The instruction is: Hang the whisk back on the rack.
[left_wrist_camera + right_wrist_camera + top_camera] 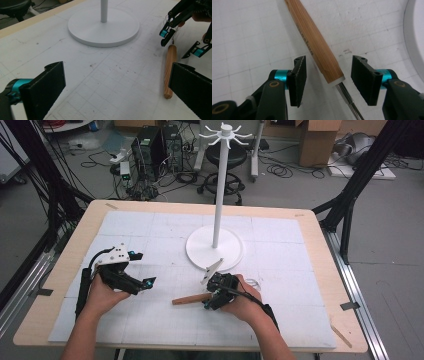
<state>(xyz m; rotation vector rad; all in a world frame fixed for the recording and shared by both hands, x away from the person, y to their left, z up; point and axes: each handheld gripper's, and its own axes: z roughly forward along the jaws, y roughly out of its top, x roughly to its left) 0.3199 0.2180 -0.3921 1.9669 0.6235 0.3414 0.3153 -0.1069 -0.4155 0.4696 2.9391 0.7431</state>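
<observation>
The right claw (325, 81) gapes over the whisk (317, 45), jaws either side of the handle's metal end, not touching. It lies on the counter (150, 320). Left claw (117, 87) is wide open, well apart; stand (216, 247) beyond.

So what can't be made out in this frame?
- Working end of the wooden-handled tool: in the right gripper view its metal shaft runs off the bottom edge; in the high view the right gripper and hand cover it.
- Handle lettering: blurred.
- White stand: top cropped in the left gripper view.
</observation>
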